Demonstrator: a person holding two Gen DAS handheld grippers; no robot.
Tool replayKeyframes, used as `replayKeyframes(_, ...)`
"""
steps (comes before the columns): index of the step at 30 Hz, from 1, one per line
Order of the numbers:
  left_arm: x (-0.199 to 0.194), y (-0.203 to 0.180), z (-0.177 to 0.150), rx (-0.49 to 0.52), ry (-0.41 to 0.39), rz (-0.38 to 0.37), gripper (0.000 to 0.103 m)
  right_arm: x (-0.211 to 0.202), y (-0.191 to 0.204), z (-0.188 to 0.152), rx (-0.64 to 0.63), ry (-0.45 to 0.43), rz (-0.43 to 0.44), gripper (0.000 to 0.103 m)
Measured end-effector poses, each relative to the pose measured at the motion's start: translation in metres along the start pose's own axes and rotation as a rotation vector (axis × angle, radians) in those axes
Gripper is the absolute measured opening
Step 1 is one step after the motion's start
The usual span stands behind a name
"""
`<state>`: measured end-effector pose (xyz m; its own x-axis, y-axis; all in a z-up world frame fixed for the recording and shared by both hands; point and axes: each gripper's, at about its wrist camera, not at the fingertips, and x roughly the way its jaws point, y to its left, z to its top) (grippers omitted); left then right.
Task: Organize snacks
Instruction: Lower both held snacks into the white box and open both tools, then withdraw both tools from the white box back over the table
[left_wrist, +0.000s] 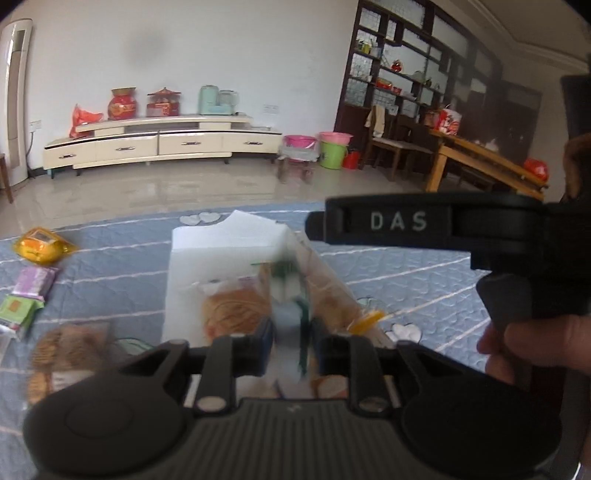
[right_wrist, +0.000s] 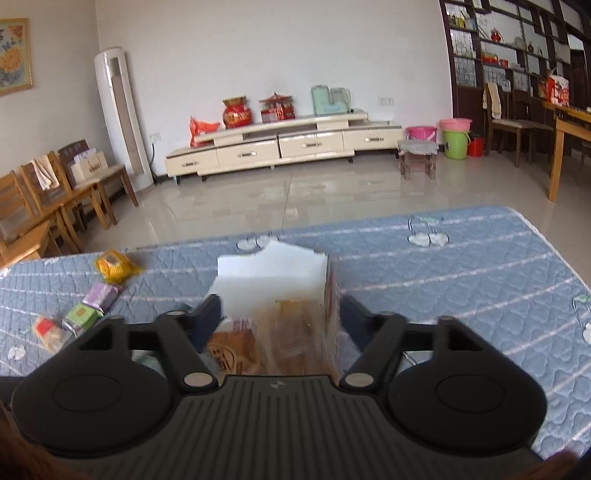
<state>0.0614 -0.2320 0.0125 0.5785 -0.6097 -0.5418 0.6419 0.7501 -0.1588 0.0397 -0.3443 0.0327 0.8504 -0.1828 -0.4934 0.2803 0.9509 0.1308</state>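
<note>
A white foam box (left_wrist: 207, 258) stands on the blue quilt (left_wrist: 424, 280) with clear packs of bread inside. My left gripper (left_wrist: 291, 347) is shut on a clear snack pack with green print (left_wrist: 295, 295), held over the box. My right gripper (right_wrist: 280, 317) is open above the same box (right_wrist: 273, 273), its fingers on either side of a clear bread pack (right_wrist: 295, 332). The right gripper's body also shows at the right of the left wrist view (left_wrist: 399, 221). Loose snacks lie to the left: a yellow pack (right_wrist: 114, 266), a purple one (right_wrist: 101, 295), a green one (right_wrist: 83, 316).
A bread pack (left_wrist: 70, 350) lies left of the box beside my left gripper. A red-and-white pack (right_wrist: 50, 332) lies at the far left. Beyond the quilt's edge are tiled floor, a cream TV cabinet (right_wrist: 280, 144), wooden chairs (right_wrist: 55, 192) and a wooden table (left_wrist: 487, 162).
</note>
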Motion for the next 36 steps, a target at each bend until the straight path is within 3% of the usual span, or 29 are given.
replayKeyframes(1,-0.002,0.0,0.0,-0.003,-0.003,-0.009,0.044,-0.004,0.001,0.001,-0.007,-0.011,-0.001,0.097)
replayKeyframes(4,-0.01,0.002,-0.001,-0.016,-0.01,-0.009,0.047,-0.019,0.005,0.001,-0.029,-0.047,-0.012,0.098)
replayKeyframes(5,-0.014,0.004,-0.001,-0.025,-0.015,-0.002,0.053,-0.023,0.006,0.002,-0.032,-0.057,-0.016,0.099)
replayKeyframes(12,-0.052,0.023,0.001,-0.063,-0.044,0.112,0.075,-0.057,0.022,-0.006,-0.088,-0.102,-0.093,0.103)
replayKeyframes(23,-0.109,0.061,-0.015,-0.1,-0.02,0.329,0.079,-0.088,0.059,-0.032,-0.106,-0.079,-0.08,0.103)
replayKeyframes(36,-0.149,0.098,-0.029,-0.149,-0.039,0.402,0.08,-0.098,0.107,-0.045,-0.153,-0.057,-0.004,0.103)
